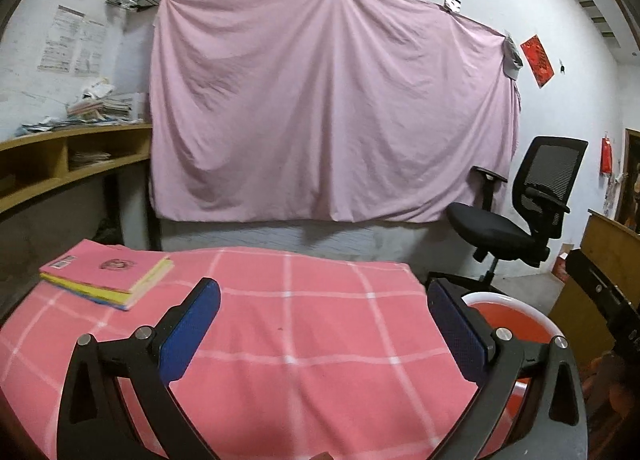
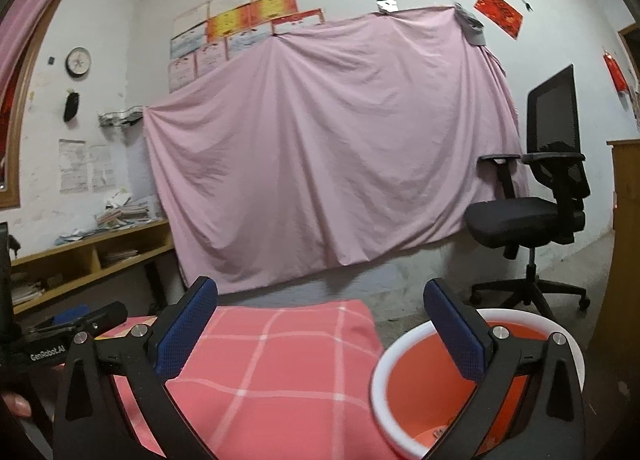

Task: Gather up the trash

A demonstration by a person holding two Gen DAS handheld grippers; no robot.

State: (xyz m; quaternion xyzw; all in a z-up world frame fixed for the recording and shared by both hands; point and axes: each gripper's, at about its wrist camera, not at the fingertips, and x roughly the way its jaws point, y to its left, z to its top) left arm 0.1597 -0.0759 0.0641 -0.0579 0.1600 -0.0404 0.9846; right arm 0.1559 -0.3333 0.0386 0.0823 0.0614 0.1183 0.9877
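Note:
An orange bin with a white rim (image 2: pixel 424 388) stands on the floor at the right end of the table. It also shows in the left wrist view (image 1: pixel 508 320), behind the right finger. Something pale lies at its bottom (image 2: pixel 436 434). My left gripper (image 1: pixel 322 300) is open and empty above the pink checked tablecloth (image 1: pixel 288 360). My right gripper (image 2: pixel 320 302) is open and empty, its right finger over the bin and its left finger over the tablecloth (image 2: pixel 272 364). No loose trash shows on the cloth.
A stack of books with a pink cover (image 1: pixel 108 276) lies at the table's far left. A black office chair (image 1: pixel 520 211) stands to the right, also in the right wrist view (image 2: pixel 536 211). A pink sheet (image 1: pixel 328 107) hangs on the wall. A wooden shelf (image 1: pixel 68 163) is at left.

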